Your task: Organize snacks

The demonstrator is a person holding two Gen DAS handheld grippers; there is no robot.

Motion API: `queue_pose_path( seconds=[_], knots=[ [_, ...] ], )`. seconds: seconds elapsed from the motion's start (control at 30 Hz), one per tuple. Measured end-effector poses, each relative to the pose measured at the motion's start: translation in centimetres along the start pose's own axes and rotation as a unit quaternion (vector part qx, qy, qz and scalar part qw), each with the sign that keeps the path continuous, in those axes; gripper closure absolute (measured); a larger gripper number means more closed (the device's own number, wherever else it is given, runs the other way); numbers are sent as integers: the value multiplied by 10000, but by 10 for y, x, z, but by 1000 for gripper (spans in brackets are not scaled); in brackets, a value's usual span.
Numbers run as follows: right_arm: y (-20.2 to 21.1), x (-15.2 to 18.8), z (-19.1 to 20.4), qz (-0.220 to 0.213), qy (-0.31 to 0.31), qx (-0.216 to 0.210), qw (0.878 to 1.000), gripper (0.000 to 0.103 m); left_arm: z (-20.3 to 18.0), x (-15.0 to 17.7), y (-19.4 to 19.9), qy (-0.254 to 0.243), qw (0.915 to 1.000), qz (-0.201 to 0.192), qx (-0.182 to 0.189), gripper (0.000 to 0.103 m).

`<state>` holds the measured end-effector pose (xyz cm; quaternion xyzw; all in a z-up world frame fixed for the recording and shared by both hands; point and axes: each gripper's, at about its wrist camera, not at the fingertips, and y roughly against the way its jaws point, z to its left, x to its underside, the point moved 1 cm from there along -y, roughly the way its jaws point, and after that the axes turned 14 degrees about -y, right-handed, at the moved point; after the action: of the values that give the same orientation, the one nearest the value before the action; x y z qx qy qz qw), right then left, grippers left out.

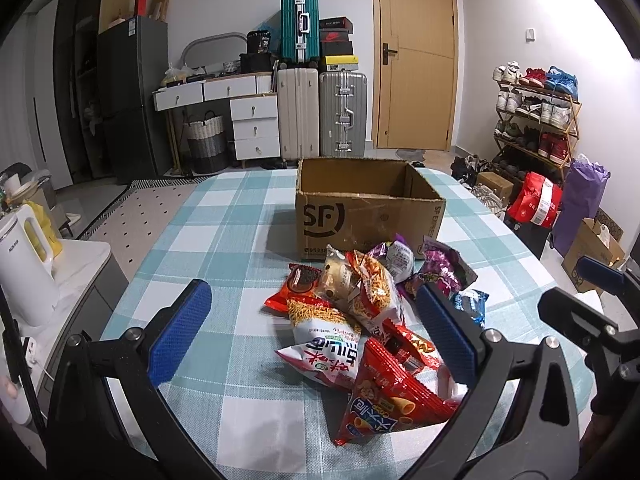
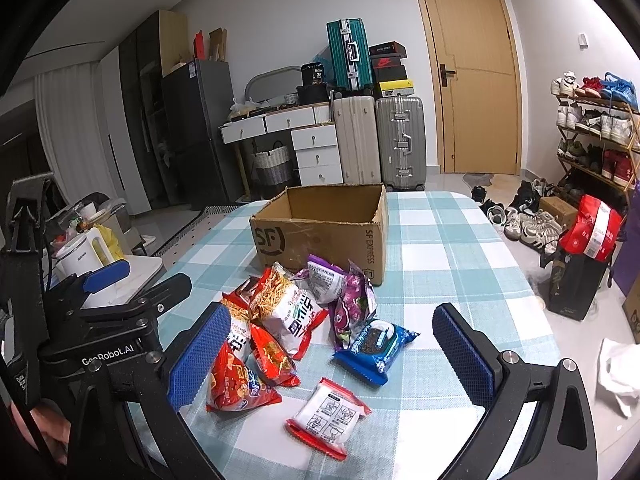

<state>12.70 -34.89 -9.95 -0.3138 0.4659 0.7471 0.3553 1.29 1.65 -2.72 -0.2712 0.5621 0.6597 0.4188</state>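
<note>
A pile of snack packets (image 1: 360, 320) lies on the checked tablecloth in front of an open, empty cardboard box (image 1: 366, 208). My left gripper (image 1: 316, 336) is open and empty, held above the near side of the pile. In the right wrist view the pile (image 2: 288, 316) includes a blue packet (image 2: 376, 346), a purple packet (image 2: 352, 304) and a white packet with red ends (image 2: 328, 416) lying apart at the front. My right gripper (image 2: 332, 356) is open and empty above these. The box (image 2: 324, 232) stands behind them.
A white kettle (image 1: 22, 264) stands on a side cabinet left of the table. Suitcases (image 1: 320, 116), drawers and a door are behind. A shoe rack (image 1: 536, 116), bags and boxes stand on the floor at the right. The table edge (image 2: 532, 280) runs along the right.
</note>
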Motion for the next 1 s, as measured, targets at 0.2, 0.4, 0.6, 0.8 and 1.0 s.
queue_pose_path(
  seconds=[0.2,0.4,0.6,0.8,1.0],
  knots=[
    [-9,11,-6,201,-59,3,9998,0,2,4,-4,42,10000,42,-18,1],
    [-25,28,-15,444,-130,53,9989,0,4,5,-4,64,10000,71,-14,1],
    [-41,45,-23,697,-182,103,9973,0,8,8,-5,93,9999,106,-37,1],
    [-58,58,-31,953,-222,143,9951,0,9,11,-9,129,9998,117,19,1],
    [-74,69,-34,1230,-174,175,9921,0,10,13,-10,125,9998,137,22,1]
  ],
)
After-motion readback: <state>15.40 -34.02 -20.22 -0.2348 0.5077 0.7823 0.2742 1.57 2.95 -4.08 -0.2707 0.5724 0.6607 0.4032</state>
